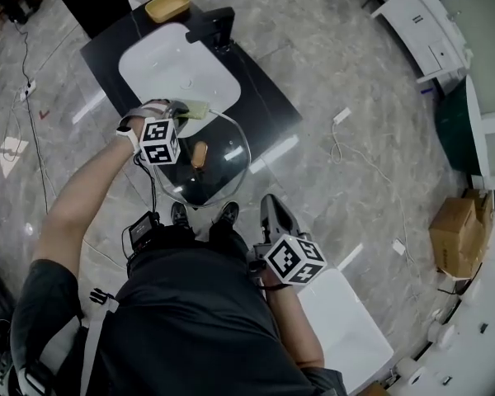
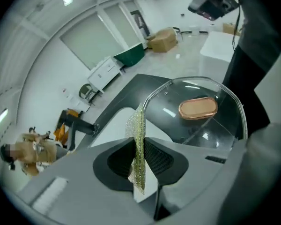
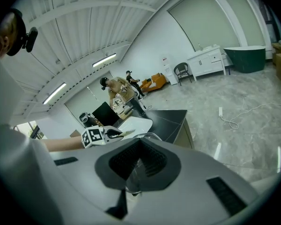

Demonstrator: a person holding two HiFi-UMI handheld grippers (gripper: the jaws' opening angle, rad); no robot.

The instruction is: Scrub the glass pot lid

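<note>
My left hand-held gripper (image 1: 186,109) has open room over the basin (image 1: 173,73) ahead; the faucet (image 1: 212,27) and a tray (image 1: 167,7) stand at its far rim. The lid (image 1: 227,167) fills the gap toward my right hand-held gripper (image 1: 270,205), and right of the counter (image 1: 268,110) is open floor (image 1: 355,81).

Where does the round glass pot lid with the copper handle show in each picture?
Head view: glass pot lid at centre.
Left gripper view: lid right of centre.
Right gripper view: lid's rim low centre, between the fingers.
Shared landmark: the white oval basin beside it.
</note>
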